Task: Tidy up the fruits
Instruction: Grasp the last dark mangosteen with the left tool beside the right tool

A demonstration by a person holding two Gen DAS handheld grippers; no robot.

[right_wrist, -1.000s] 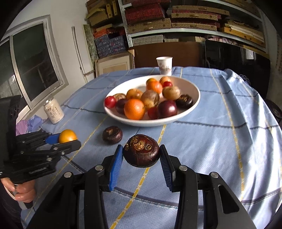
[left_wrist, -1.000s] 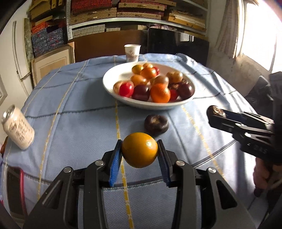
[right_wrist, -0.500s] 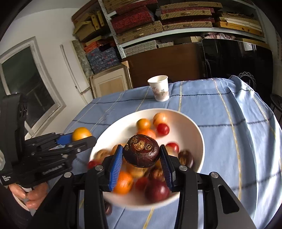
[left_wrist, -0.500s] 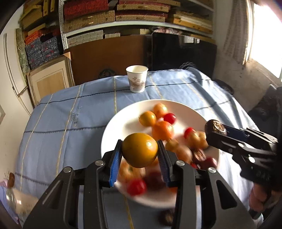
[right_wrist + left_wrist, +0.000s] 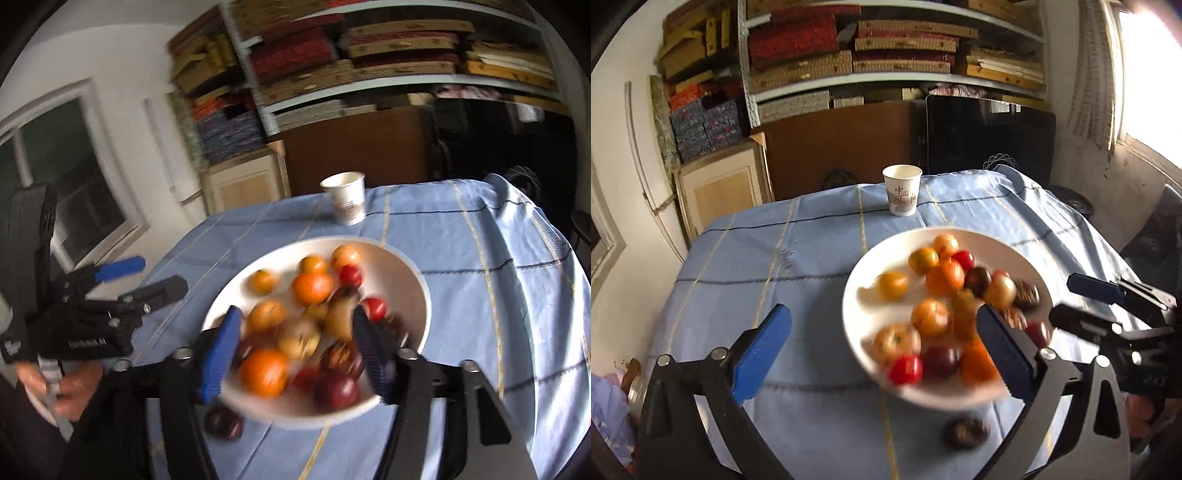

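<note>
Both claws hang over the white bowl (image 5: 857, 295), jaws opening with nothing between them: left claw (image 5: 882, 347), right claw (image 5: 295, 354). Next, probably the dark fruit (image 5: 967, 432) on the desk by the bowl's near rim.

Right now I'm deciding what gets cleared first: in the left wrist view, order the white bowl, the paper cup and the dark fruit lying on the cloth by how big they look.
1. White bowl
2. Paper cup
3. Dark fruit, though it is blurred and nearer the camera, so cup versus fruit is unsure.
</note>
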